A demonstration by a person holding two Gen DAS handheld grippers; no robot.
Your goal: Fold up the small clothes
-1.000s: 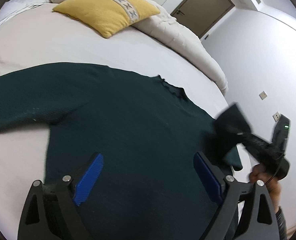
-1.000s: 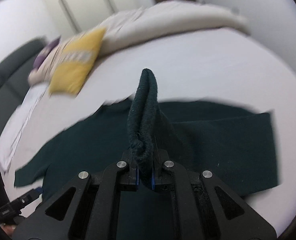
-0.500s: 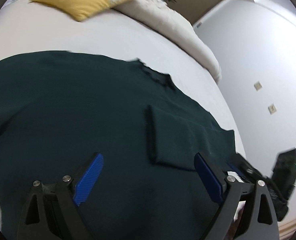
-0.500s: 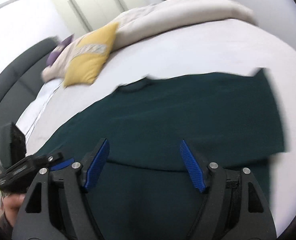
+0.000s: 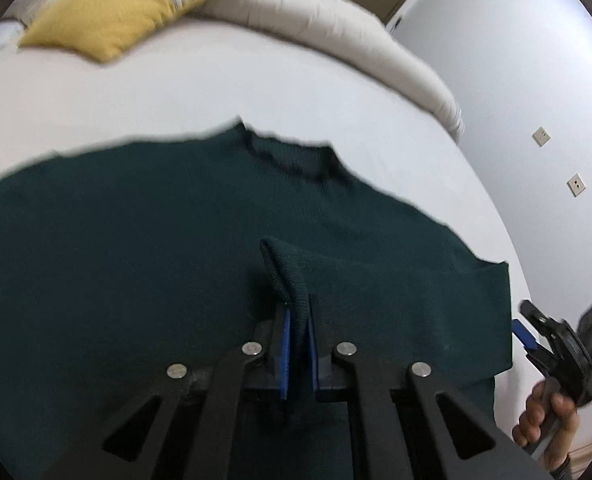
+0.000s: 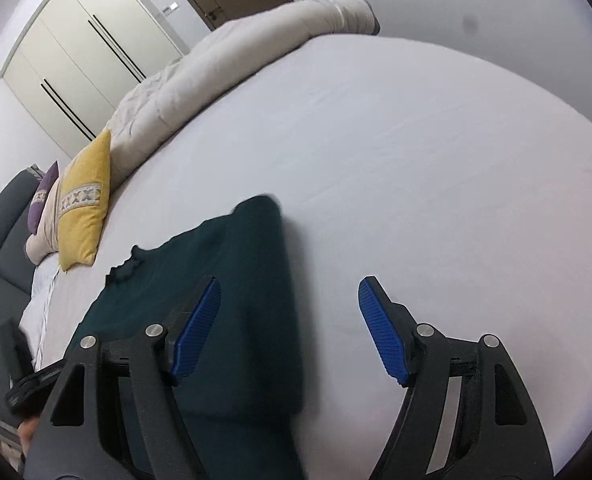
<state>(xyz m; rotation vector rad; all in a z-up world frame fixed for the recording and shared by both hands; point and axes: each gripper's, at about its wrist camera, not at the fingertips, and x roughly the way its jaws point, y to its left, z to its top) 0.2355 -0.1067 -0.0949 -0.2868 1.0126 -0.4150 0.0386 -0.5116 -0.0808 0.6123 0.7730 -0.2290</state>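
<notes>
Pinching a ribbed cuff (image 5: 286, 280) of the dark green sweater (image 5: 136, 240), your left tongs (image 5: 297, 344) have their blue pads closed tight on the knit, with the fabric standing up in a small ridge just ahead of them. The sweater itself lies spread flat on the white bed (image 5: 216, 92), its neckline (image 5: 292, 156) beyond the left tongs and its body running out to either side of them. A yellow pillow (image 5: 128, 8) and a rolled duvet (image 5: 335, 28) sit well beyond the garment, clear of the work.

Your right tongs (image 6: 290, 328) are wide open and hold nothing; the sweater's right edge lies under and beside their left pad, bare sheet under the right one.

This looks like the sleeve-folding step, with the sleeve end gripped over the chest. Next, you probably need to carry that cuff across, lay it flat, and release; keep the pull gentle so the body does not drag or bunch.
</notes>
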